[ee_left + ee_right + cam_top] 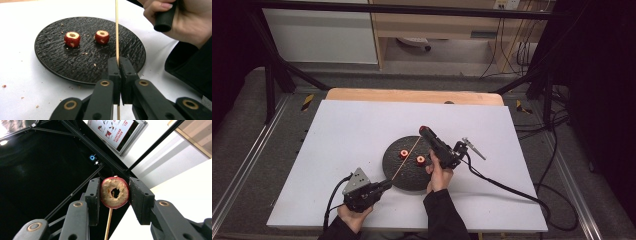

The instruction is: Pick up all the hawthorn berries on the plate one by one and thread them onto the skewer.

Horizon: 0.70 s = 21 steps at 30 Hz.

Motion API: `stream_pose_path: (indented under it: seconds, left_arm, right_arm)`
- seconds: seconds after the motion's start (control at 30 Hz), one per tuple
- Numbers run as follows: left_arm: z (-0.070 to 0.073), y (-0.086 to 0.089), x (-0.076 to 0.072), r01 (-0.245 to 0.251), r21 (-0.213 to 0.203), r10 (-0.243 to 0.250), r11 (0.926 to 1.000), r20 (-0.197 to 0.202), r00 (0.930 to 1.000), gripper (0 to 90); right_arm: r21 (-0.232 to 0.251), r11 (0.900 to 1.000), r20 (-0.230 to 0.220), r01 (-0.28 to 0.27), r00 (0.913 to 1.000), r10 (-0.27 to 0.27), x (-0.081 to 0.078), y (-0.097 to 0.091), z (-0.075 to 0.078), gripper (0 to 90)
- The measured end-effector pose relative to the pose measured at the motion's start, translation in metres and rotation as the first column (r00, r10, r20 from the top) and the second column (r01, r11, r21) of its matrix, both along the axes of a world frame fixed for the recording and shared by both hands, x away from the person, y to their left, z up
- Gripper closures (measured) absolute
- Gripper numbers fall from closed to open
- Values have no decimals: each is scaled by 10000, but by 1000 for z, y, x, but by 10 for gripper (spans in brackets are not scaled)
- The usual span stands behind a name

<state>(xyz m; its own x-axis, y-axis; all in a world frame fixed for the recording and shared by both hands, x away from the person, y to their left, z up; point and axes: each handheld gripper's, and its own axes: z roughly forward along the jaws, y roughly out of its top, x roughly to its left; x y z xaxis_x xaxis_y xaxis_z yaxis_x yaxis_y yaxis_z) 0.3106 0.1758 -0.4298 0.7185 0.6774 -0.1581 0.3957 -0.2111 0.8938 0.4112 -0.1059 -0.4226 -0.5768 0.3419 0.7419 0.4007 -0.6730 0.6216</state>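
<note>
A black round plate (397, 172) (62, 65) holds two red cored fruit pieces (404, 154) (420, 160), also seen in the left gripper view (72, 39) (102, 36). My left gripper (386, 184) (119, 61) is shut on the lower end of a thin wooden skewer (407, 157) (116, 30), which slants up over the plate. My right gripper (423, 131) (114, 185) is raised above the plate's far edge, shut on a third cored fruit piece (110, 197). The skewer (108, 225) comes up behind that piece, and its tip shows in the hole.
The plate lies on a white board (342, 135) over a wooden table (412, 95). Crumbs are scattered on plate and board. A black cable (507, 187) trails right from the right gripper. Metal frame rails (242, 165) run along both sides.
</note>
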Motion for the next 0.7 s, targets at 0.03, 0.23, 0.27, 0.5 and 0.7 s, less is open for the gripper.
stream_pose_path:
  seconds: [0.03,0.23,0.27,0.5,0.7]
  left_arm:
    - [0,-1,0,-61,9,61,10000,-22,10000,880]
    - [-1,-4,0,-242,-158,240,9996,-103,9997,881]
    - [-1,-4,0,-267,-161,265,9995,-112,9996,881]
    - [-1,-6,2,-429,-280,422,9987,-255,9988,881]
    - [-2,-6,3,-380,-257,370,9989,-382,9986,880]
  right_arm:
    - [-17,10000,-25,-26,10000,26,0,1,-1,626]
    - [-116,9999,-154,-64,9999,63,-3,5,-7,626]
    - [-138,9999,-168,-87,9998,85,-3,5,-8,626]
    - [-402,9986,-281,-351,9990,339,-8,13,-13,627]
    - [-671,9961,-370,-579,9978,555,-16,18,-20,627]
